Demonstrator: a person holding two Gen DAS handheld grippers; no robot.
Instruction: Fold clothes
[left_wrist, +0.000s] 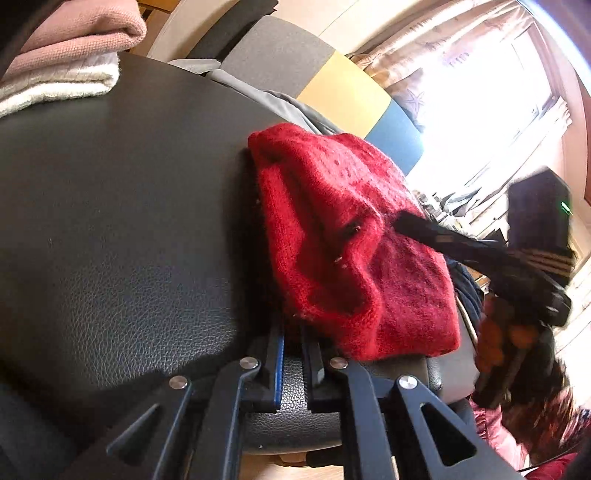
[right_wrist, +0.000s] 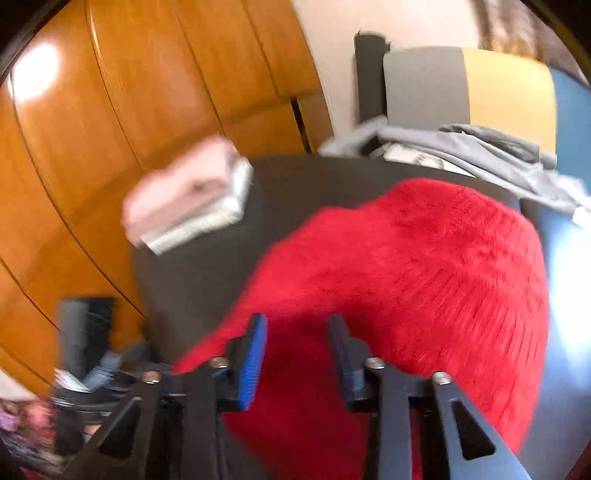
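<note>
The red knitted garment (left_wrist: 351, 243) is found in the centre right of the left wrist view, bunched into a thick, uneven bundle on the dark leather-textured surface (left_wrist: 110, 203). Several soft ridges and overlapping layers are seen across its top; no flat, squared fold is shown. In the right wrist view the same garment fills the centre and lower right of the frame, heavily blurred, so its edges cannot be judged there.

The left gripper (left_wrist: 293, 354) is seen at the bottom centre of its frame. Its fingers stand a narrow gap apart, with bare surface visible between them near the base; the tips are hidden under the near hem of the garment, so whether cloth is pinched cannot be told. The right gripper (right_wrist: 297, 354) is seen at the bottom centre of its own frame, fingers spread wide with red knit behind the gap and nothing clamped. In the left wrist view one of its dark fingers (left_wrist: 461, 243) is seen lying on the garment's right side.

A folded stack of pink and white clothes (left_wrist: 62, 48) is recorded in the upper left of the left wrist view, well apart from the red garment. A loose grey garment (right_wrist: 461, 151) lies at the surface's far edge, upper right of the right wrist view.

Judgement: part of the work is already in a folded state; the red garment is judged only partly folded, and the grey garment is not folded
</note>
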